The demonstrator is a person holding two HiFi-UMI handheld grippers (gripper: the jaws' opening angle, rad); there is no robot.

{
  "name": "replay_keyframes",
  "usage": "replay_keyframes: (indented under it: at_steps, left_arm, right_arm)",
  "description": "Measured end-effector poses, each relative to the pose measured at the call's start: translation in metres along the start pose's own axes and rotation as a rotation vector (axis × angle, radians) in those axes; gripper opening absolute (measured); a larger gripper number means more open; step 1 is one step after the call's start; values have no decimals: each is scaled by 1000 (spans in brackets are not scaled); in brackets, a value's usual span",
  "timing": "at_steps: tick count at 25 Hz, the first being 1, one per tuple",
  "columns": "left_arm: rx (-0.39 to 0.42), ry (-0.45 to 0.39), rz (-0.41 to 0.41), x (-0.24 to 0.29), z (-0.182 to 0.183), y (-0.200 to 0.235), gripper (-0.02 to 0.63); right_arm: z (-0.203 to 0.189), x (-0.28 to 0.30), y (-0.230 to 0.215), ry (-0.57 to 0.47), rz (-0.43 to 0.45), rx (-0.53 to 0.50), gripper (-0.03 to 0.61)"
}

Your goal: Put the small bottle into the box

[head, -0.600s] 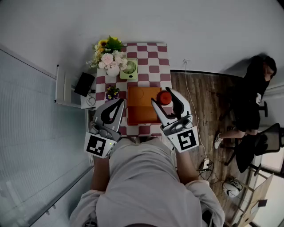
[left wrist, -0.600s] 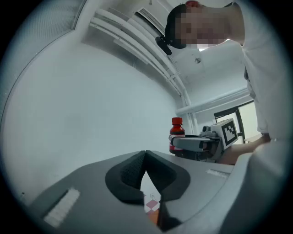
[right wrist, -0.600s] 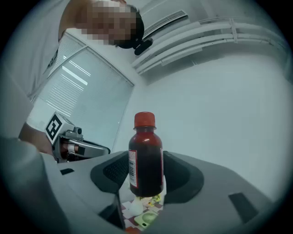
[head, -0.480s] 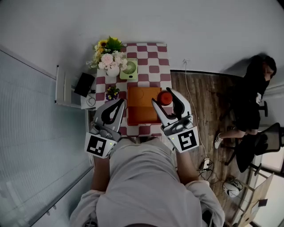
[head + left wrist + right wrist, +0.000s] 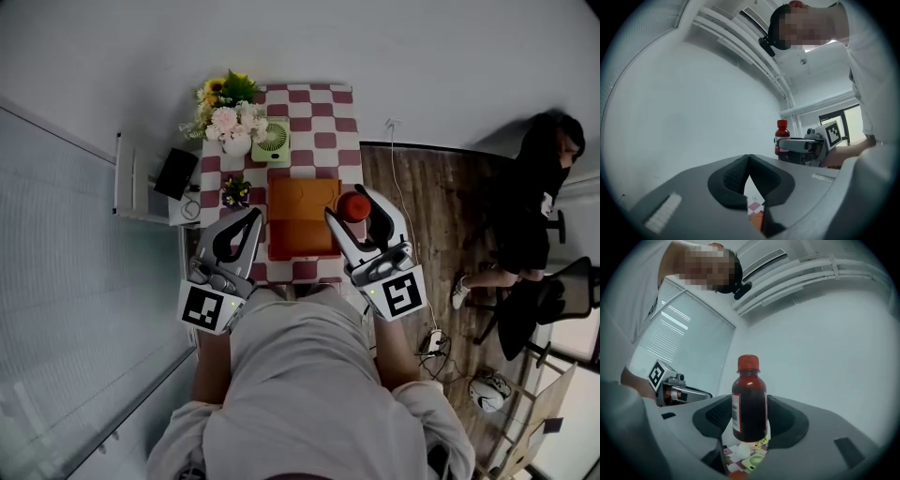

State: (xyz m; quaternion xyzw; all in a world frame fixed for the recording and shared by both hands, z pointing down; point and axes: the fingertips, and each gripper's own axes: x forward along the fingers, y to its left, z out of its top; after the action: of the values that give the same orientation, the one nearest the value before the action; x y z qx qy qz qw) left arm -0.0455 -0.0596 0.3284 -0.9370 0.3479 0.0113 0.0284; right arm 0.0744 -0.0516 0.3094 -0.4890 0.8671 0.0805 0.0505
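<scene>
Now the right gripper [image 5: 354,208] pinches the small bottle [image 5: 352,202] over the right edge of the table [image 5: 319,114], just beside the orange box [image 5: 300,220]. The left gripper [image 5: 251,217] has its jaws pressed together.

I get soft, cool, even light in all three views, and the shadows are faint. The head view bows strongly toward its corners. Both gripper views sit inside a dark round vignette and smear near the rim. In the right gripper view the small bottle [image 5: 749,401] reads sharp, while the window [image 5: 677,341] at upper left glows bright and slightly washed.
</scene>
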Motion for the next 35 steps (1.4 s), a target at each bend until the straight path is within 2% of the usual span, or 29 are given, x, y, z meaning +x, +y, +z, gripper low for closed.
replay_keyframes:
  at_steps: [4,7,13,17,20,22,24,26,27,30,32,35]
  left_arm:
    - [-11,39,5,-8,-16,-2,2]
    - [-17,91,-3,-18,-43,-7,2]
    - [-103,184,36,-51,-101,-20,2]
    - [-136,234,63,-70,-129,-29,1]
    - [-166,254,98,-81,-141,-31,1]
    - [-177,259,124,-87,-144,-30,0]
    - [-178,260,143,-92,-144,-29,1]
    - [-184,262,158,-96,-143,-27,1]
    - [-185,262,163,-98,-143,-25,1]
    - [-168,237,154,-95,-138,-18,0]
    - [-149,190,137,-86,-125,-15,0]
    - [-119,95,105,-65,-96,-11,0]
  right_arm:
    - [-12,-7,-1,33,33,25,223]
    - [-42,-20,-4,101,61,32,222]
    - [-162,-53,-13,396,82,68,222]
    - [-242,-66,-11,607,133,71,222]
    - [-283,-67,-1,723,210,1,222]
    - [-300,-64,8,758,267,-30,222]
    - [-294,-54,12,702,282,67,222]
    - [-260,-40,7,571,262,166,222]
    - [-235,-31,3,493,251,177,222]
    - [-146,0,-11,248,218,148,222]
    - [-90,13,-18,106,207,126,222]
    - [-24,20,-16,-49,233,43,222]
